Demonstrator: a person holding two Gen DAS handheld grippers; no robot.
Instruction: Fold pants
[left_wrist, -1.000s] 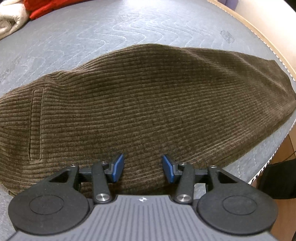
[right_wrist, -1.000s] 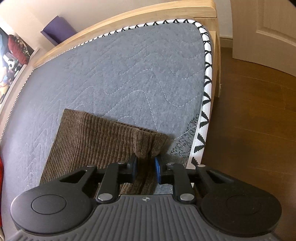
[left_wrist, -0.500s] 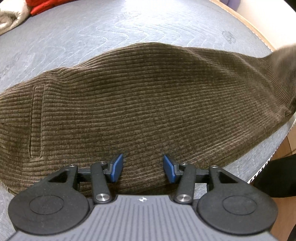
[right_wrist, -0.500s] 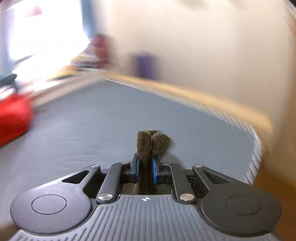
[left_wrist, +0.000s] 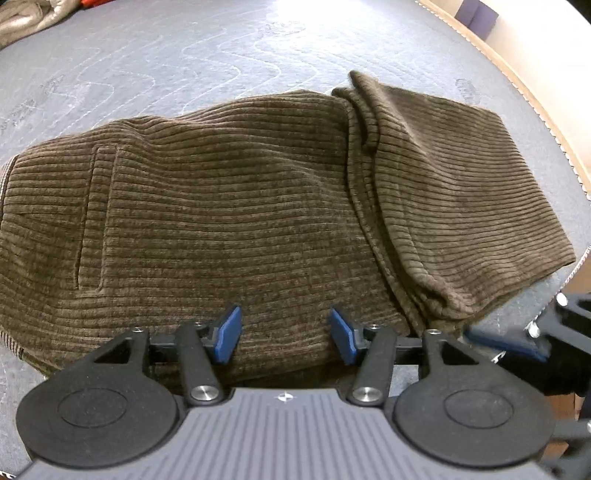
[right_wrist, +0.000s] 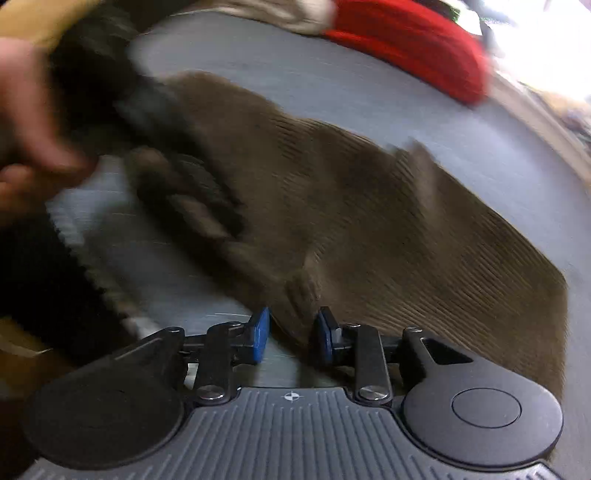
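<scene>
Near bed edge: pants (left_wrist: 258, 206) folded over, bed (left_wrist: 184, 55) beneath.
Left gripper (left_wrist: 285, 334): jaws wide, just opening, over cloth.
Right gripper (right_wrist: 291, 334): jaws narrow, just opening, hem between.

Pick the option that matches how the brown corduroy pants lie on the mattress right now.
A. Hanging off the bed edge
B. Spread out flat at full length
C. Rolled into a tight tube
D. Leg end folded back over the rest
D: in the left wrist view the leg end lies doubled back as a second layer on top of the pants, which rest on the mattress.
</scene>
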